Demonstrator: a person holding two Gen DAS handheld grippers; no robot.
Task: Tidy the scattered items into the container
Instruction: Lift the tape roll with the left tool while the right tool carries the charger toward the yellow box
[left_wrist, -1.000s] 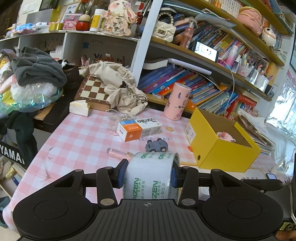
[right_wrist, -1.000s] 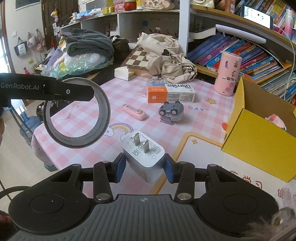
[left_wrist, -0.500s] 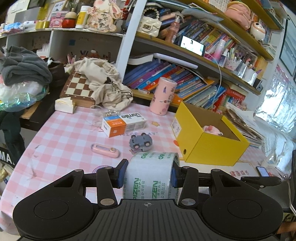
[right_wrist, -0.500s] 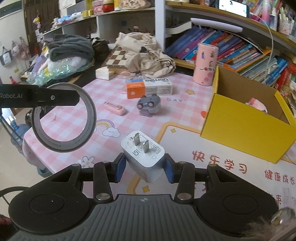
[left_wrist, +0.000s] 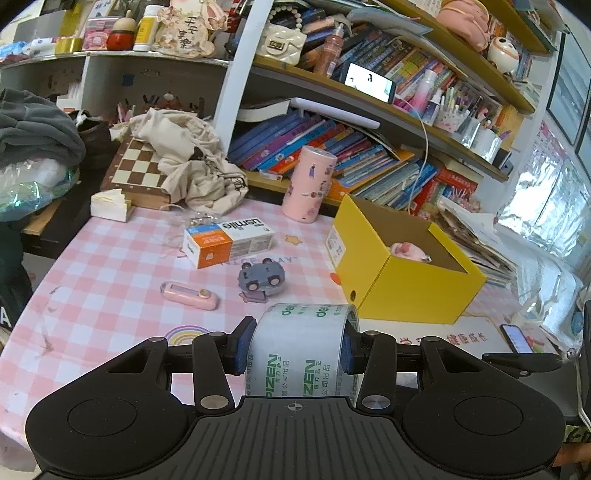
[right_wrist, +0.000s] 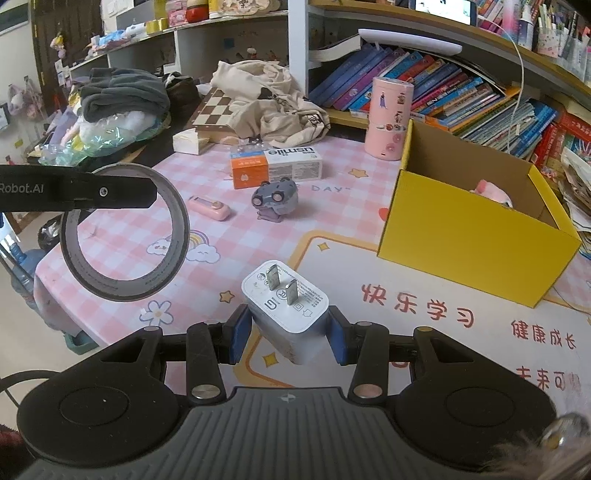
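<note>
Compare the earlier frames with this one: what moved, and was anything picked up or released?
Both tongs swung toward the yellow box, which now sits nearer in both views. Nothing was picked up or released: left tongs still clamp the tape roll, right tongs the white charger. Table items stayed put.

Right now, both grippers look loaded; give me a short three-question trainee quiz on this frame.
1. True or false: the left gripper is shut on the tape roll.
2. What does the right gripper hold? A) toy car B) white charger C) pink cup
3. What already lies in the yellow box?

Key: 1 true. 2 B, the white charger; the toy car is still on the table. 3 A pink item; too hidden to identify.
</note>
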